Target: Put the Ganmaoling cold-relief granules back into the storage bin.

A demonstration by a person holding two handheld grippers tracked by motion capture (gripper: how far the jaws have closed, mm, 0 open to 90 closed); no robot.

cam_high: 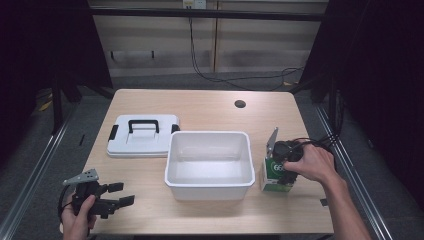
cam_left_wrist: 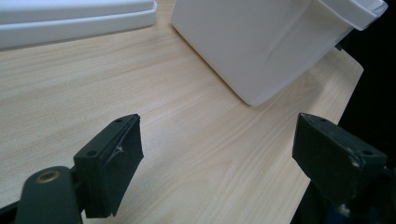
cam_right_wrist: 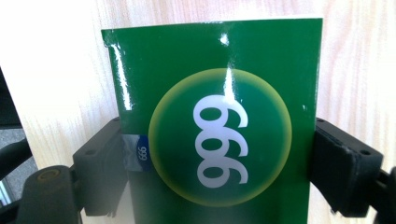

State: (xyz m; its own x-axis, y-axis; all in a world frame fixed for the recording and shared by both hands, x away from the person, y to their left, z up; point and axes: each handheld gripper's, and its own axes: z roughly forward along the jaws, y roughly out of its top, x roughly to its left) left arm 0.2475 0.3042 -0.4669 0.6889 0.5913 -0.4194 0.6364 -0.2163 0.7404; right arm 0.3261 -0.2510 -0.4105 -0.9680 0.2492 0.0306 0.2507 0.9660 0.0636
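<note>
We clamp the right gripper [cam_right_wrist: 219, 154] on the green cardboard box [cam_right_wrist: 219, 93]; we should lift it straight, then over the white plastic bin [cam_high: 209, 186]. The left gripper [cam_left_wrist: 219, 158] is released.

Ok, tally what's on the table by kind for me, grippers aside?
White plastic open bin: 1
White plastic lid with black handle: 1
Green and white carton printed 999, gripped by the right gripper: 1
Total: 3
</note>
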